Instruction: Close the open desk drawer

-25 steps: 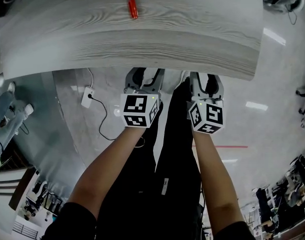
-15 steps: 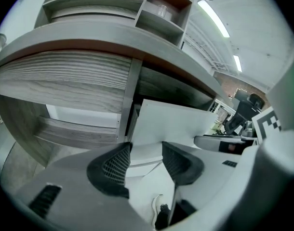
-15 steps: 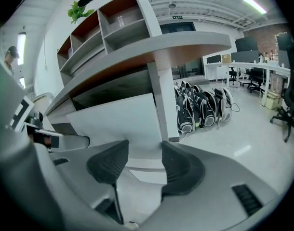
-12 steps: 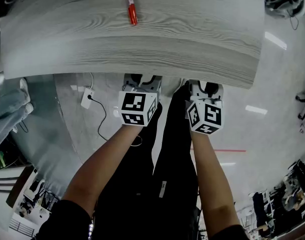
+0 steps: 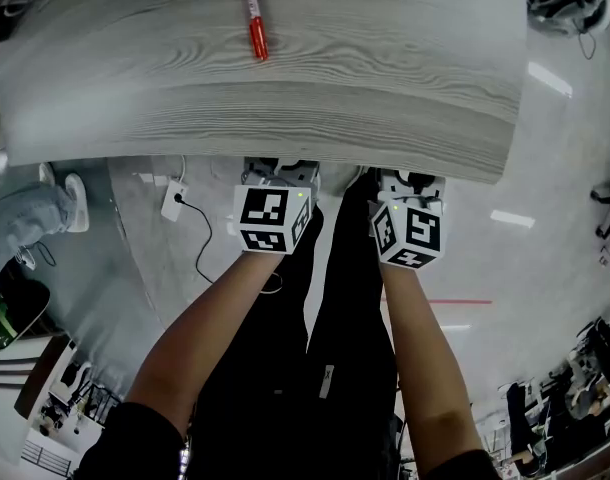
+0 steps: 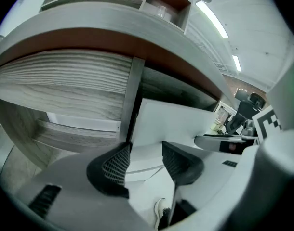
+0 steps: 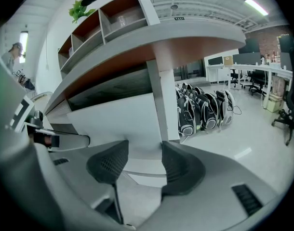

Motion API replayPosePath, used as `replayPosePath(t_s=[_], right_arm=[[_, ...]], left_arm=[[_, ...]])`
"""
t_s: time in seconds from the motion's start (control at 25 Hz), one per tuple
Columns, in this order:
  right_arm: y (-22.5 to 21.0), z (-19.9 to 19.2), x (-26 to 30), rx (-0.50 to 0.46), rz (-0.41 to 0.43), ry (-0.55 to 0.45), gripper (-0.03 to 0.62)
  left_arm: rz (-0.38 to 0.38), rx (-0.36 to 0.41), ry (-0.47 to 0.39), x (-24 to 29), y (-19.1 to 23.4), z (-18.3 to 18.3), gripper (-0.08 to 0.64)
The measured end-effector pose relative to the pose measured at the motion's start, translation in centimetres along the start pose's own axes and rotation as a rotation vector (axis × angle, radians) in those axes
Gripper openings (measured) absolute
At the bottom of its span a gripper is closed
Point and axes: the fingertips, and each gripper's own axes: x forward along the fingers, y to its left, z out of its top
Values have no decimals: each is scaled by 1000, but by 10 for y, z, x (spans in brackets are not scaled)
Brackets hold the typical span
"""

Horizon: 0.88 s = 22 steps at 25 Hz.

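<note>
Drawer (image 6: 180,121) shows as a plain white face under the grey wood-grain desktop (image 5: 335,78), straight ahead of both grippers. In my head view the desktop's curved front edge covers it, and I cannot tell how far out it stands. My left gripper (image 6: 144,160) has its jaws apart with only that white face showing between them; whether the tips touch it I cannot tell. My right gripper (image 7: 144,162) is likewise spread and holds nothing, pointed at the same face. Left of the drawer, a dark gap and a grey upright (image 6: 132,100) separate it from a wood-grain side panel (image 6: 65,90). On its right stands a second upright (image 7: 161,95), and past that the pale floor (image 7: 243,143) lies open as far as a row of black bags (image 7: 205,112). From above, both gripper noses are tucked beneath the desktop edge, so only the left cube (image 5: 273,218) and the right cube (image 5: 410,233) stick out, side by side with a gap between them. Black-and-white square markers on the two cubes are the only print I can make out. One red marker pen (image 5: 253,18) lies on the desktop, well back from the front edge, its lettering too small to read. One white plug block (image 5: 175,196) with one black cable (image 5: 205,248) lies on the floor to my left.
</note>
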Motion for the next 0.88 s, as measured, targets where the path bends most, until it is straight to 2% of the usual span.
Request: replayPosePath(t_s=[0.72,0.88], right_arm=[[0,6,8,-28,11,2,230],[0,7,5,-30,7,9,230]], left_arm=[[-5,14,-27,6,3,8,219],[-21,-5,-27,5,3,6,218]])
